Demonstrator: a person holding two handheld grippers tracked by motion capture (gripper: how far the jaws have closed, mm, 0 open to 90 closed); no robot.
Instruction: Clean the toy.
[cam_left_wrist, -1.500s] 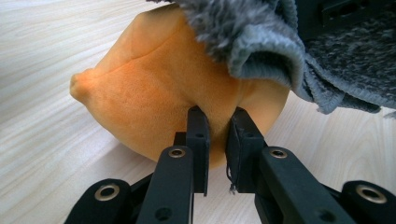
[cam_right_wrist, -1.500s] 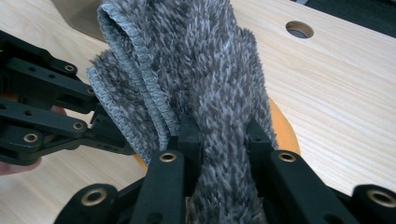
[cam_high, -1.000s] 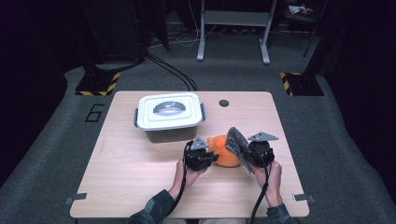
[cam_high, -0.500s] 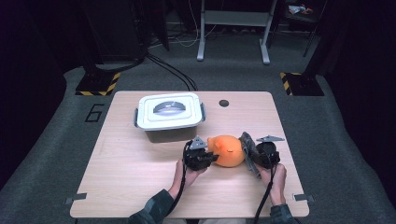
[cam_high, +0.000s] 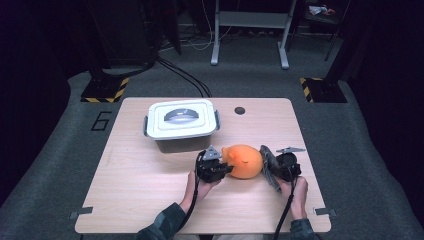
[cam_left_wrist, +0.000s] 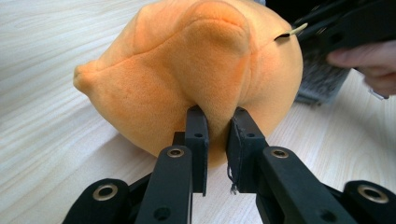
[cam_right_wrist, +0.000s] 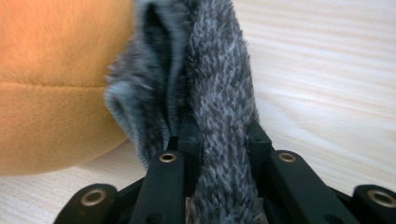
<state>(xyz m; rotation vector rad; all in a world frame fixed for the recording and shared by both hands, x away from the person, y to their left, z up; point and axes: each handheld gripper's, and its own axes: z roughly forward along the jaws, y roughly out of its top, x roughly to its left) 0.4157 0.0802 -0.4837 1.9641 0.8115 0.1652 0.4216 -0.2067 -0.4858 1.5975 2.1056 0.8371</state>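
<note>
**Both grippers clamped on the plush, near the table's front-right**

Left gripper (cam_left_wrist: 217, 128): jaws pressed together on a fold of the round orange plush toy (cam_left_wrist: 196, 70), pinching the fabric low on its side. In the high view the left gripper (cam_high: 223, 167) sits at the toy's left, touching it, with the hand behind it toward the front edge.

Right gripper (cam_right_wrist: 219, 135): jaws clamped on a strip of grey shaggy fur fabric (cam_right_wrist: 219, 93) that runs up between them. The fur lies against the orange plush toy (cam_right_wrist: 56, 84). In the high view the right gripper (cam_high: 272, 167) is at the toy's right side, grey fur (cam_high: 267, 161) between it and the orange body.

Orange plush toy (cam_high: 243, 161): rests on the light wooden table (cam_high: 150, 200), right of centre, nearer the front edge than the back. A small pointed bump sticks out on its side in the left gripper view.

White lidded plastic box with grey handle (cam_high: 182, 121): toward the back edge, left of centre, lid on, apart from the toy. Small dark round hole (cam_high: 240, 110) in the tabletop near the back edge, right of the box.
</note>
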